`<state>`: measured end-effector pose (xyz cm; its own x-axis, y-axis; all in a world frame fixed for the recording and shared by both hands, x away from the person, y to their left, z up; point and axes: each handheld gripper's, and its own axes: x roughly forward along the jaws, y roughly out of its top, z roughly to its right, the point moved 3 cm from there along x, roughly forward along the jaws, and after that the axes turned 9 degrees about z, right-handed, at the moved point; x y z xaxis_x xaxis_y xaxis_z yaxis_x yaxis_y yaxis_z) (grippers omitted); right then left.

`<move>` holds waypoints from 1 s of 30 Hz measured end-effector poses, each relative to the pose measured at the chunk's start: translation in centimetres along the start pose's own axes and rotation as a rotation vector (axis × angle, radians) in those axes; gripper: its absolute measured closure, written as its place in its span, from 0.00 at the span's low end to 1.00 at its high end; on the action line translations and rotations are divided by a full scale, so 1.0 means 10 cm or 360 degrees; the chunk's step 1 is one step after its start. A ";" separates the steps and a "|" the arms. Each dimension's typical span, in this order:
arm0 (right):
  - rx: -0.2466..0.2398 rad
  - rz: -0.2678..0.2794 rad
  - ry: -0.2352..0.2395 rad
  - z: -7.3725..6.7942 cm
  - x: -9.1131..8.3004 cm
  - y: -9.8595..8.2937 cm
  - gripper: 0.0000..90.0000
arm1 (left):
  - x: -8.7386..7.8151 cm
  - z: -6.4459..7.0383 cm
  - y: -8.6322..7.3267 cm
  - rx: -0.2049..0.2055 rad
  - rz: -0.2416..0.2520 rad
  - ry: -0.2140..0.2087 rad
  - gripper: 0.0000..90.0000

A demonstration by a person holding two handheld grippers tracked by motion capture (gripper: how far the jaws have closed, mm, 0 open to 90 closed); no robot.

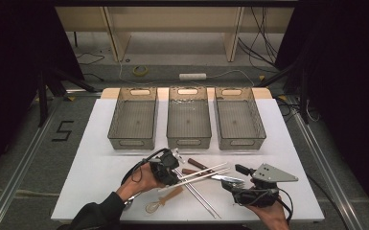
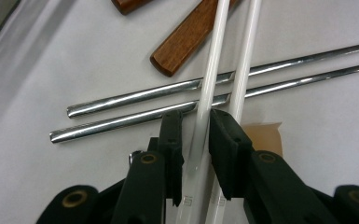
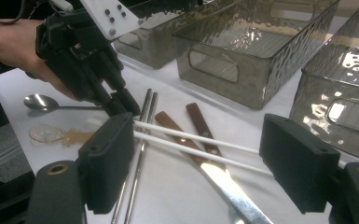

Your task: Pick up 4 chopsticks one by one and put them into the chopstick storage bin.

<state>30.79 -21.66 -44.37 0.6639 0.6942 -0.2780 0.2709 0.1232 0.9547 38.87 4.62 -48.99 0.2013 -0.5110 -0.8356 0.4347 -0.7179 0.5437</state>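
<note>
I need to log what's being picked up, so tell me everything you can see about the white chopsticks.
The white chopsticks are two slim, glossy rods, plastic by the look, lying nearly parallel across the metal chopsticks on the white table. One crosses the end of a wooden handle. The left claw has its jaws on either side of one stick, near the end with small grey print; whether they press it is unclear.
</note>
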 end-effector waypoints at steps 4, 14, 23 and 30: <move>0.0002 -0.0005 0.0005 0.00 0.00 0.00 0.30 | 0.02 0.01 -0.01 0.0019 -0.0015 -0.0004 0.85; 0.0002 -0.0013 0.0016 0.00 0.00 0.00 0.31 | 0.03 0.01 -0.02 0.0082 0.0000 0.0008 0.91; 0.0001 -0.0018 0.0021 0.00 0.01 0.00 0.31 | 0.02 0.02 -0.03 0.0171 0.0023 0.0006 0.93; 0.0003 -0.0019 0.0024 0.00 0.01 0.00 0.31 | -0.11 0.02 0.03 0.0194 0.0114 0.0018 0.93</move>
<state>30.81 -21.59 -44.44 0.6500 0.7033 -0.2880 0.2801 0.1305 0.9511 38.57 4.83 -47.92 0.2381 -0.5579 -0.7950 0.3092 -0.7324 0.6066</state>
